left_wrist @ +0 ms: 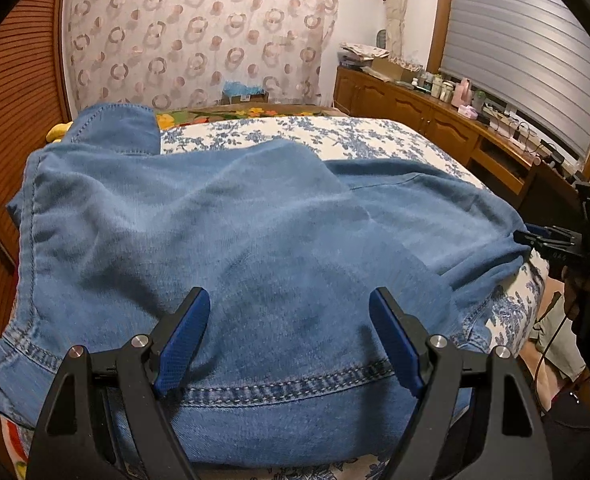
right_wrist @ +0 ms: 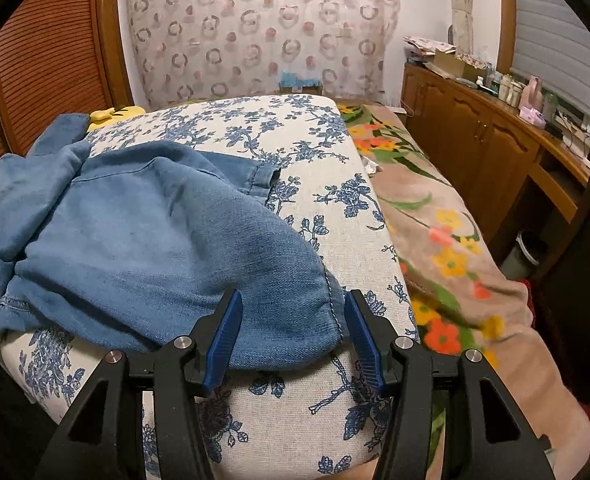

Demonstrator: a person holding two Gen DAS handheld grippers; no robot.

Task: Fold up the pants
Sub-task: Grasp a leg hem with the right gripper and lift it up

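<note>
Blue denim pants [left_wrist: 255,232] lie in loose folds on a blue-and-white flowered pad [right_wrist: 295,408]. My left gripper [left_wrist: 289,300] hovers open just above the pants, close to a stitched hem [left_wrist: 287,388]; nothing sits between its fingers. In the right wrist view the pants [right_wrist: 147,240] end in a rounded, stitched corner. That corner lies flat on the pad between the fingers of my right gripper [right_wrist: 293,300], which stands open about half way, its pads not pressing the cloth. The right gripper [left_wrist: 551,240] also shows at the right edge of the left wrist view, at the pants' far edge.
The pad rests on a bed with a flowered blanket [right_wrist: 435,220]. A wooden cabinet [right_wrist: 475,140] with bottles on top runs along the right. A louvred wooden door [right_wrist: 47,60] stands at the left, a yellow soft thing [right_wrist: 111,114] lies at the pad's far left corner.
</note>
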